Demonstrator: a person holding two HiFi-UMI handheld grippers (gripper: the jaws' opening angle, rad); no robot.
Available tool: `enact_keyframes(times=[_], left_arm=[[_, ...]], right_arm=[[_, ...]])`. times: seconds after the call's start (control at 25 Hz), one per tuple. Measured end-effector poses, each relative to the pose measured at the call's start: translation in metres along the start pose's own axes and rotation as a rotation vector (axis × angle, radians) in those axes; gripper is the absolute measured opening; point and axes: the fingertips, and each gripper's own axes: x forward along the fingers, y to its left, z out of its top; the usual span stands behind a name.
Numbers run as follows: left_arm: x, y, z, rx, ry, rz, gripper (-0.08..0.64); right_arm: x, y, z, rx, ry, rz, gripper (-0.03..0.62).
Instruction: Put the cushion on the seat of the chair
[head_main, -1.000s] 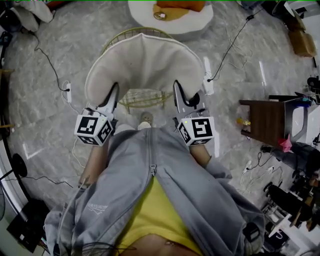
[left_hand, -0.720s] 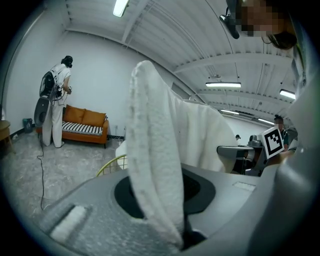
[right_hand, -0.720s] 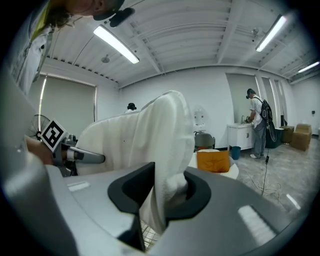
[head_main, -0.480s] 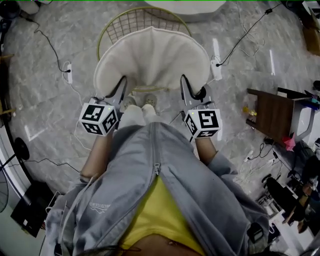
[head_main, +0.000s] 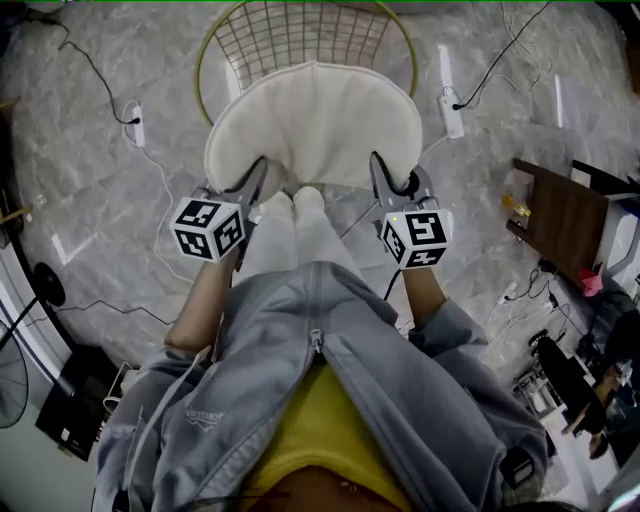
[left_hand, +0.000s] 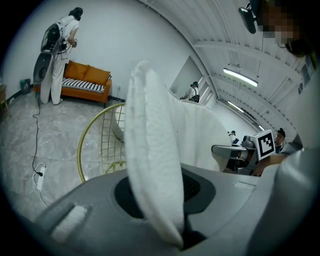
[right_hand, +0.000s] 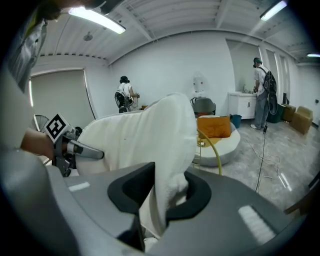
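Note:
A round cream cushion (head_main: 318, 125) hangs between my two grippers, above the seat of a gold wire chair (head_main: 300, 35) whose mesh back shows beyond it. My left gripper (head_main: 254, 178) is shut on the cushion's near left edge, and my right gripper (head_main: 383, 174) is shut on its near right edge. In the left gripper view the cushion's rim (left_hand: 152, 165) stands pinched between the jaws, with the chair's gold frame (left_hand: 92, 145) behind. In the right gripper view the cushion (right_hand: 160, 150) fills the jaws, and the left gripper's marker cube (right_hand: 56, 128) shows across it.
Grey marble floor (head_main: 90, 180) with black cables and white power strips (head_main: 137, 125) around the chair. A dark wooden side table (head_main: 565, 215) stands at the right. A round white pouffe with an orange cushion (right_hand: 220, 127) sits beyond. People stand far off by an orange sofa (left_hand: 87, 80).
Both grippers have sunk with the cushion, which now lies flatter and lower over the chair. The chair's wire back has come into view beyond the cushion.

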Motion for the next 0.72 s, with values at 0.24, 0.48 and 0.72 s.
enact_keyframes(times=[0.24, 0.48, 0.72], left_arm=[[0.029, 0.033, -0.035, -0.038, 0.069, -0.03, 0.071], [0.061, 0.064, -0.064, -0.067, 0.116, -0.054, 0.072], [0.089, 0.089, -0.093, -0.106, 0.156, -0.075, 0.072]], right_arm=[[0.036, -0.006, -0.043, 0.03, 0.066, -0.001, 0.077], [0.071, -0.014, -0.082, 0.059, 0.104, -0.003, 0.077], [0.102, -0.025, -0.117, 0.092, 0.143, 0.021, 0.078]])
